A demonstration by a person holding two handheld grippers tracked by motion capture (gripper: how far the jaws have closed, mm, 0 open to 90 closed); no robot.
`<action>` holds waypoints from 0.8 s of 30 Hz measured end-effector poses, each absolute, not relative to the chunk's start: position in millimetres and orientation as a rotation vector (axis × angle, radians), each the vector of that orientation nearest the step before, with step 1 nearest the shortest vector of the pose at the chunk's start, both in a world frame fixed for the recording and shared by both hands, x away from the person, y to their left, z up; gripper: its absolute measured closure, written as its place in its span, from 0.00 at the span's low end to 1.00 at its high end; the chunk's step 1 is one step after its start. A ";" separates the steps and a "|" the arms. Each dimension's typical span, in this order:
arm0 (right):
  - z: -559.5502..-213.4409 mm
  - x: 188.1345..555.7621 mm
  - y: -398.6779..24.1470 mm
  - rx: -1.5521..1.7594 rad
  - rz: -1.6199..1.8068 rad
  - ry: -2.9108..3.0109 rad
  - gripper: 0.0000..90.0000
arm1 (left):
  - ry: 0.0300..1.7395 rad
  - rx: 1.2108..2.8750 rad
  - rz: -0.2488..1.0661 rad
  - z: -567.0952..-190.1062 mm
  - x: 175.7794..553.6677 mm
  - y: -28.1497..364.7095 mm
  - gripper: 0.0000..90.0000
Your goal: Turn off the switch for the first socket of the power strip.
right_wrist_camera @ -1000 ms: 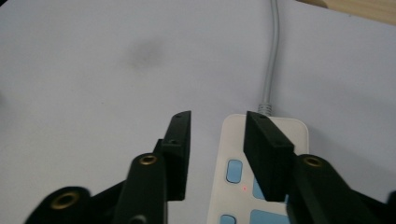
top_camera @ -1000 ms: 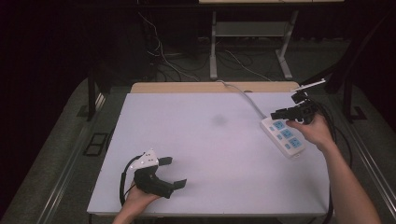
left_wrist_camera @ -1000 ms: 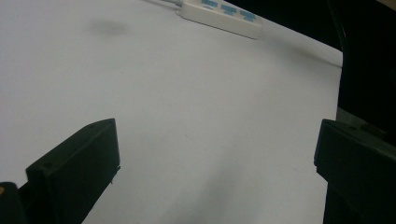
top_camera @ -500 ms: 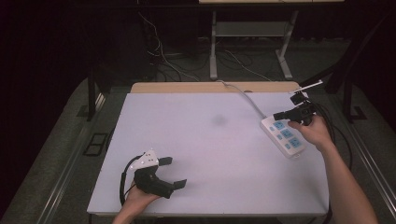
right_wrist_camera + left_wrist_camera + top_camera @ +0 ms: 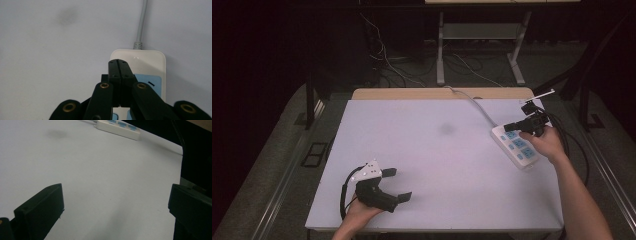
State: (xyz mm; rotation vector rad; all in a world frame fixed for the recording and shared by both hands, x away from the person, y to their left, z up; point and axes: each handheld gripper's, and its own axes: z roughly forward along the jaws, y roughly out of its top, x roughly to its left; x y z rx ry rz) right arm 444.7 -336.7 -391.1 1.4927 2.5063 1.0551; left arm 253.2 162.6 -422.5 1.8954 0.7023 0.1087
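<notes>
A white power strip (image 5: 517, 146) with blue sockets lies near the right edge of the white table (image 5: 437, 165); its grey cord (image 5: 472, 102) runs off the back edge. My right gripper (image 5: 508, 127) hovers over the strip's cord end, jaws pressed together with nothing between them. In the right gripper view the closed tips (image 5: 118, 62) sit just above the strip (image 5: 150, 62), close to where the cord (image 5: 141, 22) enters. My left gripper (image 5: 399, 184) rests at the front left of the table, open and empty. The left gripper view looks past its wide-open jaws across the table to the strip (image 5: 120, 126).
A faint dark smudge (image 5: 446, 129) marks the table's middle. A wooden strip (image 5: 442, 93) borders the back edge. Behind it stand metal desk legs (image 5: 440, 50) and loose cables on the floor. The right gripper's black cable (image 5: 569, 145) hangs off the right edge.
The right gripper's jaws have come together over the strip's cord end; the hand itself has hardly shifted. The left gripper has stayed where it was.
</notes>
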 end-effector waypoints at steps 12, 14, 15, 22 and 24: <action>-403.5 446.8 -332.5 1.513 1.030 2.526 1.00 | 0.702 1.894 0.107 -422.3 253.5 163.6 0.00; -405.5 446.6 -333.0 1.517 1.033 2.526 0.99 | 0.703 1.895 0.108 -422.5 253.6 163.5 0.00; -406.7 446.5 -333.2 1.520 1.036 2.525 0.99 | 0.703 1.896 0.109 -422.7 253.8 163.6 0.00; -414.4 444.5 -331.4 1.516 0.991 2.549 1.00 | 0.701 1.897 0.106 -422.7 253.6 163.5 0.00; -414.1 442.6 -329.8 1.491 0.980 2.545 1.00 | 0.701 1.898 0.106 -422.7 253.6 163.6 0.00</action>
